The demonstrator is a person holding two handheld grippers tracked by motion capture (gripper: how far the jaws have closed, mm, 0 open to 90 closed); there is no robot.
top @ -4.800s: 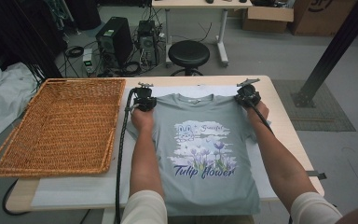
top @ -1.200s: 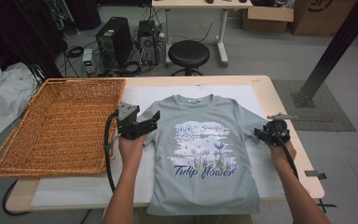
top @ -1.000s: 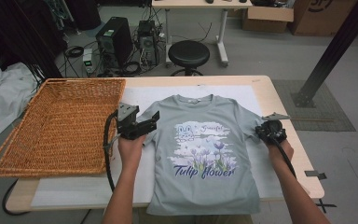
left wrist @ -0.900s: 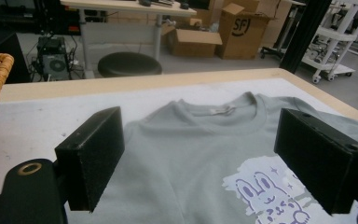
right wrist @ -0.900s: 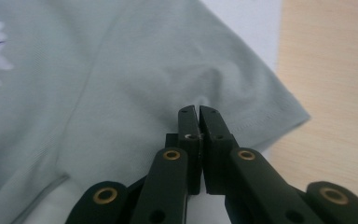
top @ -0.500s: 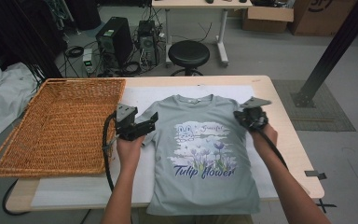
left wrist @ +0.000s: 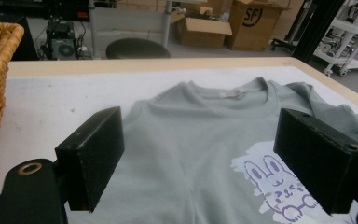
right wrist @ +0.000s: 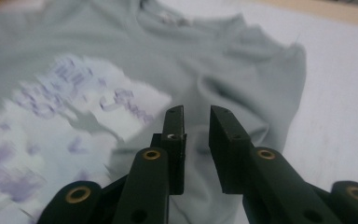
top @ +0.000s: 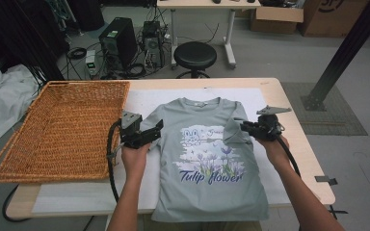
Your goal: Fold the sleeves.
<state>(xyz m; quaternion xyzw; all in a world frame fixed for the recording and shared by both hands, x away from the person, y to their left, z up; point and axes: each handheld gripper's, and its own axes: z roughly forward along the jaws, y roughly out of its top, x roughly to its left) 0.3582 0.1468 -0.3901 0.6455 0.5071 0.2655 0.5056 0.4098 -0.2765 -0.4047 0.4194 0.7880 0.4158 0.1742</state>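
Both tongs (top: pixel 155 131) (top: pixel 244 127) at T-shirt (top: pixel 207 183)

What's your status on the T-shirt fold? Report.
Left gripper open, at the shirt's left sleeve. Right gripper nearly shut, carrying the right sleeve inward. T-shirt flat on the table. Basket at left, off the shirt.

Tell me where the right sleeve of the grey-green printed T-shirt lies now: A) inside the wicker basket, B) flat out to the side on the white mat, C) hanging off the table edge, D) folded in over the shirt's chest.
D: in the high view the right sleeve is turned in over the grey-green printed T-shirt, with the right gripper at its fold.
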